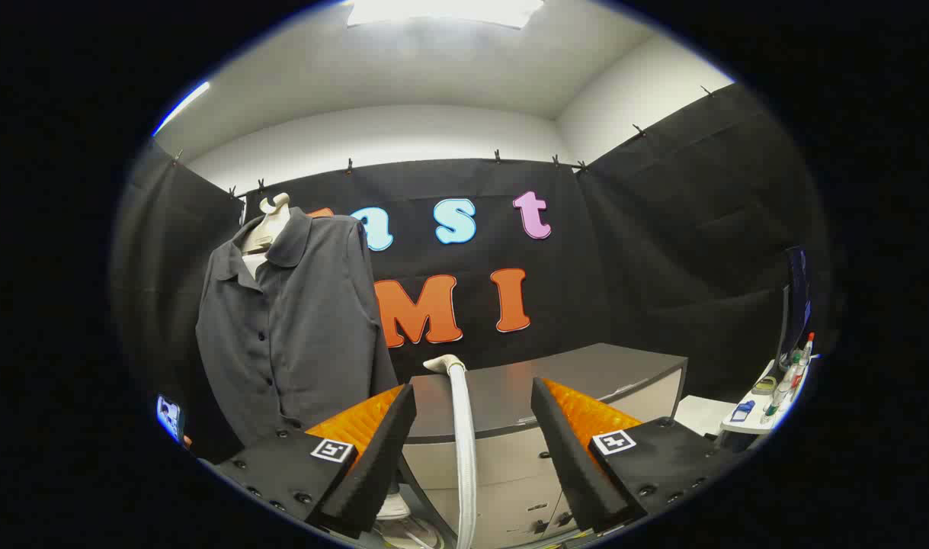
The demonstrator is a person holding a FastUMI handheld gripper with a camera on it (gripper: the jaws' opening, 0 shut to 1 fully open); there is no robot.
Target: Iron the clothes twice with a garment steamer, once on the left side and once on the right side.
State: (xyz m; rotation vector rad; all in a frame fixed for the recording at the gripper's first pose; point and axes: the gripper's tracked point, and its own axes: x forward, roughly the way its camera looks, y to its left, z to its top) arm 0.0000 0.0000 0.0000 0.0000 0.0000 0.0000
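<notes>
Steamer hose (462,450) rises straight up between my spread fingers, untouched.

My gripper (472,450) is open and holds nothing; the steamer head (443,363) tips left toward the grey shirt (293,328) hanging on its hanger (268,221), ahead-left of me. A grey cabinet (586,381) stands behind the hose, a cluttered shelf (769,404) far right.

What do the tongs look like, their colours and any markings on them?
The tongs have two wedge-shaped fingers covered in black foam, each backed by a ribbed orange panel. Each finger sits on a black block dotted with small screws, and each block carries a small square black-and-white marker.
</notes>
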